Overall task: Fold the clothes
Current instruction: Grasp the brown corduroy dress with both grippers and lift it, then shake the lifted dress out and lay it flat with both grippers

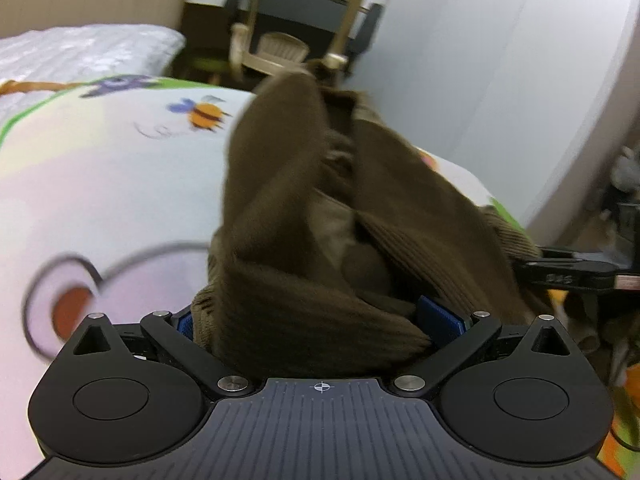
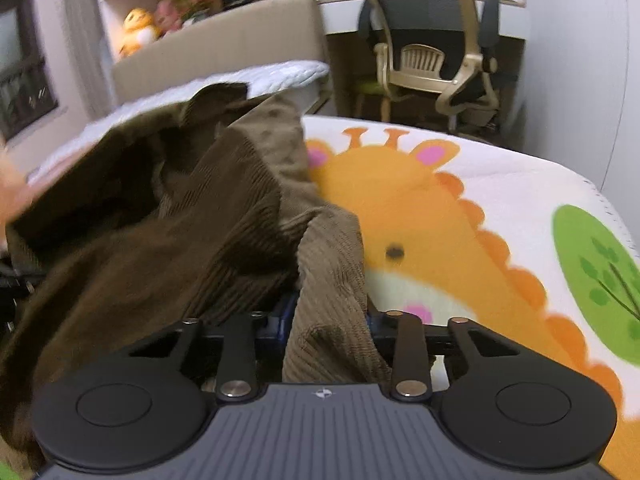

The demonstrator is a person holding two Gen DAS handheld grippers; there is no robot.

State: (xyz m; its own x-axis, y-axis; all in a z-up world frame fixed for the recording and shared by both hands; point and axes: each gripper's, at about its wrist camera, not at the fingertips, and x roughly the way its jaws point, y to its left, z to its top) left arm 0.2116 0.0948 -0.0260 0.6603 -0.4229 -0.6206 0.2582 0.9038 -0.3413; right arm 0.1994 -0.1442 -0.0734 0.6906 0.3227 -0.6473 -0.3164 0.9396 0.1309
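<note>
A brown corduroy garment (image 1: 280, 184) lies bunched on a cartoon-printed bedspread (image 1: 100, 200). In the left wrist view a thick fold of it fills the gap between the blue pads (image 1: 440, 320) of my left gripper (image 1: 312, 320), which is shut on it. The cloth rises crumpled ahead of that gripper. In the right wrist view a lighter flap of the garment (image 2: 224, 208) sits pinched in my right gripper (image 2: 328, 320), shut on it, with the rest heaped to the left. The giraffe print on the bedspread (image 2: 440, 220) shows to the right.
An office chair (image 2: 436, 64) stands beyond the bed's far edge by a desk. A beige headboard (image 2: 224, 48) with plush toys (image 2: 138, 32) behind it is at the back left. A white quilt (image 1: 80, 48) lies near the headboard. A blurred hand (image 2: 12, 188) shows at the left edge.
</note>
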